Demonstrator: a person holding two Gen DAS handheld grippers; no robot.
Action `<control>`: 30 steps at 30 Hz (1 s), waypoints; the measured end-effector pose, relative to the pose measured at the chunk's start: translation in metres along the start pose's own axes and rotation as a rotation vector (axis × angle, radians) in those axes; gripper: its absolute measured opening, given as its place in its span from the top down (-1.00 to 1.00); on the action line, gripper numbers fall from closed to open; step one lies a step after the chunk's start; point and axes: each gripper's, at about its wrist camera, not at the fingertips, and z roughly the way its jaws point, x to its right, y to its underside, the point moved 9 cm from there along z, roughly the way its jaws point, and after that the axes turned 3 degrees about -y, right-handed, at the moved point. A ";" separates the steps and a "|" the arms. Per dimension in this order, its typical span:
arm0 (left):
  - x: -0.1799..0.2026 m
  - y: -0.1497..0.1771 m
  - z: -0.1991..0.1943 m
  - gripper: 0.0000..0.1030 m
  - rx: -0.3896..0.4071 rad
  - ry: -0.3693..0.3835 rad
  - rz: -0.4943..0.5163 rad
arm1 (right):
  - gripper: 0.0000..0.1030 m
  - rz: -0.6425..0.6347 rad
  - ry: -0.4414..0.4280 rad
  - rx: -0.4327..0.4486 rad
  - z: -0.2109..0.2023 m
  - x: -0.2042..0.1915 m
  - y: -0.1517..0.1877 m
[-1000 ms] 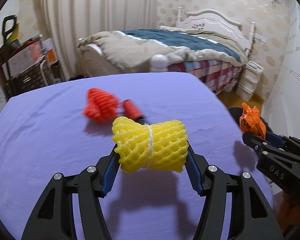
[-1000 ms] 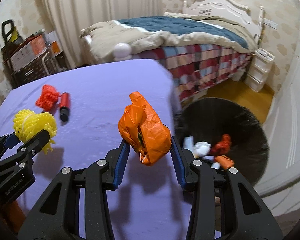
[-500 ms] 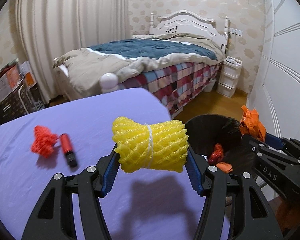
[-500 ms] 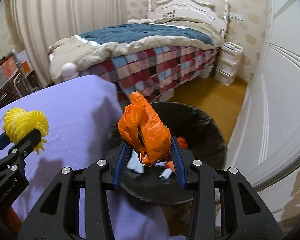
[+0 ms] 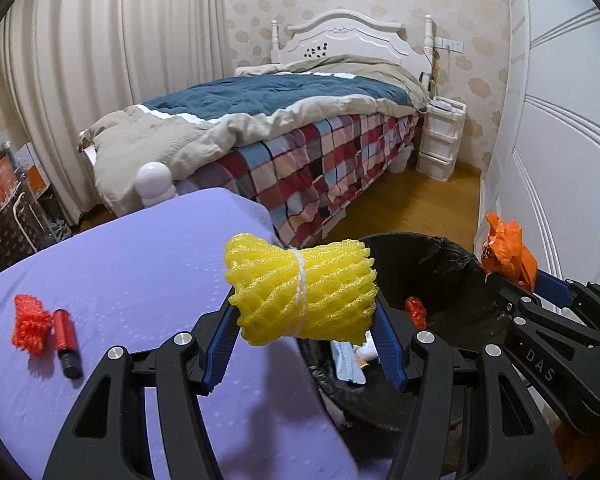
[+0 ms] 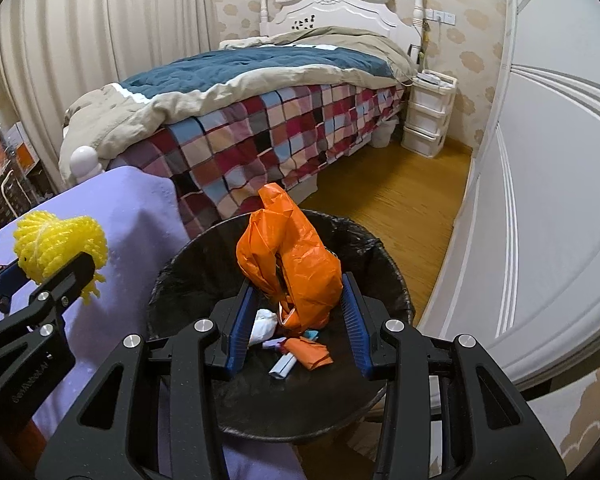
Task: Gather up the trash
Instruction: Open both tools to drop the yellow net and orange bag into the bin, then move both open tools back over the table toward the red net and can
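Note:
My left gripper (image 5: 306, 330) is shut on a yellow foam net roll (image 5: 300, 288) tied with white string, held over the right edge of the purple table (image 5: 120, 272). My right gripper (image 6: 296, 312) is shut on a crumpled orange plastic bag (image 6: 292, 264), held above the black-lined trash bin (image 6: 380, 248). The bin (image 5: 440, 264) stands on the floor just right of the table and holds several scraps. In the right wrist view the yellow roll (image 6: 56, 244) shows at the left; in the left wrist view the orange bag (image 5: 508, 248) shows at the right.
A red foam net (image 5: 28, 328) and a red tube with a black cap (image 5: 66, 342) lie on the table's left part. A bed with a checked cover (image 5: 320, 168) stands beyond, a white drawer unit (image 5: 440, 148) by it, a white wardrobe (image 6: 540, 200) at right.
Both grippers have swung right with their loads, from over the table toward the bin. The orange bag now hangs over the bin; the yellow roll has reached the table's right edge.

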 end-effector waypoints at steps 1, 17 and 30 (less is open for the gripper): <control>0.002 0.001 0.002 -0.16 -0.004 0.001 0.002 | 0.22 0.003 0.002 -0.002 0.002 0.003 -0.001; 0.029 -0.009 0.023 -0.17 -0.027 0.005 0.038 | 0.22 0.028 0.006 -0.017 0.018 0.018 -0.004; 0.031 -0.012 0.027 -0.50 -0.020 -0.018 0.052 | -0.10 0.047 0.017 -0.008 0.021 0.028 -0.008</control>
